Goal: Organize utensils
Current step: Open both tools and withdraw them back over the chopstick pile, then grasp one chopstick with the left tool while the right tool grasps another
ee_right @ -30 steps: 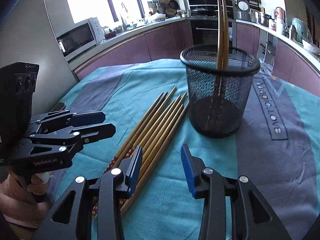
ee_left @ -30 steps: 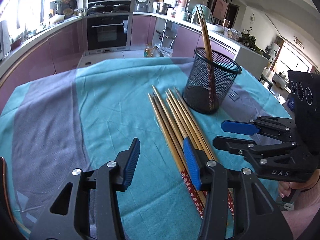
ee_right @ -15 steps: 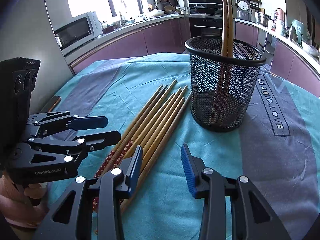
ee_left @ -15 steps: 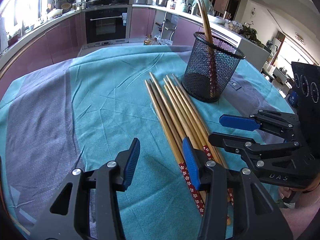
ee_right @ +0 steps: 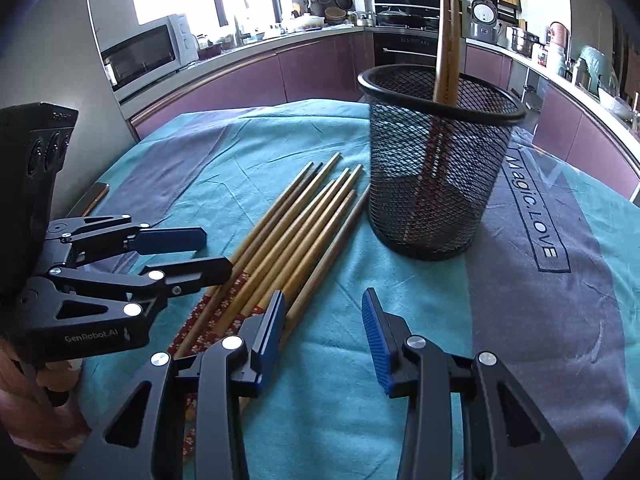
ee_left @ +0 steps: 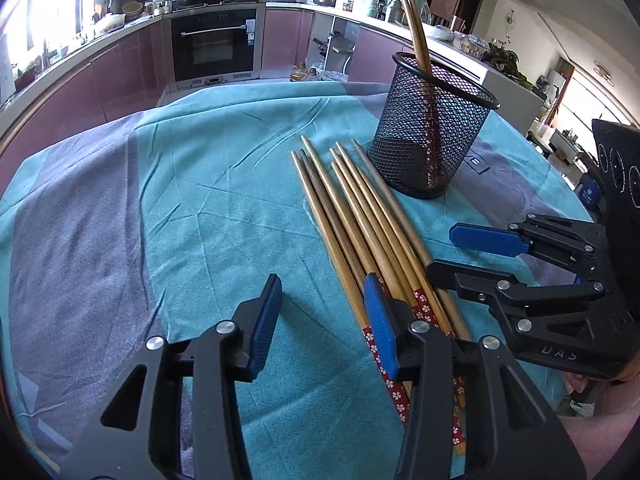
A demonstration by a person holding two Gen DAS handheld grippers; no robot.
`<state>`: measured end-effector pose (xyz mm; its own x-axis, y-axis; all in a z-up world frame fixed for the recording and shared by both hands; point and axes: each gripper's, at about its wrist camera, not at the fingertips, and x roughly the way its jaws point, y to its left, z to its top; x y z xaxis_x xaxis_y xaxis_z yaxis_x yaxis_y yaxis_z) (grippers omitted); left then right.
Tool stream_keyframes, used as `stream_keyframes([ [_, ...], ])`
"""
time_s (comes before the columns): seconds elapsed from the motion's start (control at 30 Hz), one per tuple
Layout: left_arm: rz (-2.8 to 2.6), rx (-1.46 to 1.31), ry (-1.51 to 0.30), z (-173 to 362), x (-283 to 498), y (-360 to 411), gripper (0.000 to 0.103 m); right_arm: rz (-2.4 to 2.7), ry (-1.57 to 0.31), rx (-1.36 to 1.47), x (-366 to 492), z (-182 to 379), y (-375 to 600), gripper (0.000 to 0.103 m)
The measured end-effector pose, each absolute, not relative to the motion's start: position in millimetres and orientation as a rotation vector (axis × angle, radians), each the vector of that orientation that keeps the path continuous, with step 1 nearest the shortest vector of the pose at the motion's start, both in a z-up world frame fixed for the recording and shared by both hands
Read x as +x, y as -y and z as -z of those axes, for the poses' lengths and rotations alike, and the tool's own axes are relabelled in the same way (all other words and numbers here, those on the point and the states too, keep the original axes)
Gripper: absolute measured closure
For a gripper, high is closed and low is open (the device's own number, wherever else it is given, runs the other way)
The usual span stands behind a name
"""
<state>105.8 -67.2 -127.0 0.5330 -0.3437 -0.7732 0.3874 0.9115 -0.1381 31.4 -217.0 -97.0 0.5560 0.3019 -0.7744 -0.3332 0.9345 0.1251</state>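
Several wooden chopsticks [ee_left: 360,232] [ee_right: 304,232] lie side by side on the cloth, their red flower-patterned ends toward me. Behind them stands a black mesh holder [ee_left: 432,136] [ee_right: 436,184] with two chopsticks [ee_left: 416,20] [ee_right: 448,40] upright in it. My left gripper [ee_left: 322,320] [ee_right: 218,252] is open and empty; its right pad hangs over the patterned ends. My right gripper [ee_right: 324,332] [ee_left: 440,252] is open and empty too, low over the cloth at the bundle's right side, its left pad by the outermost stick.
A teal and grey cloth [ee_left: 180,200] covers the table, with a printed label [ee_right: 532,216] to the right of the holder. A thin flat object [ee_right: 94,198] lies at the table's left edge. Purple kitchen cabinets and an oven [ee_left: 212,44] stand behind.
My left gripper has sunk a little toward the chopsticks' patterned ends. The right gripper has barely moved. Both stay open as before.
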Motion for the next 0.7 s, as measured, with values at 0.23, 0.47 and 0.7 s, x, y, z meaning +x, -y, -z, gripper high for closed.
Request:
stream_keyframes([
  [0.23,0.422,0.068,-0.915,127.9,109.5,68.0,0.062,-0.365,-0.910,-0.061,31.1,95.4,218.5,0.065],
  [0.47,0.416,0.081,-0.911,128.7,112.3,70.9,0.063,-0.361,-0.914,-0.065,33.0,96.2,217.4,0.065],
  [0.7,0.407,0.085,-0.922,131.3,121.2,73.5,0.070,-0.345,-0.918,-0.073,41.7,98.8,214.8,0.065],
])
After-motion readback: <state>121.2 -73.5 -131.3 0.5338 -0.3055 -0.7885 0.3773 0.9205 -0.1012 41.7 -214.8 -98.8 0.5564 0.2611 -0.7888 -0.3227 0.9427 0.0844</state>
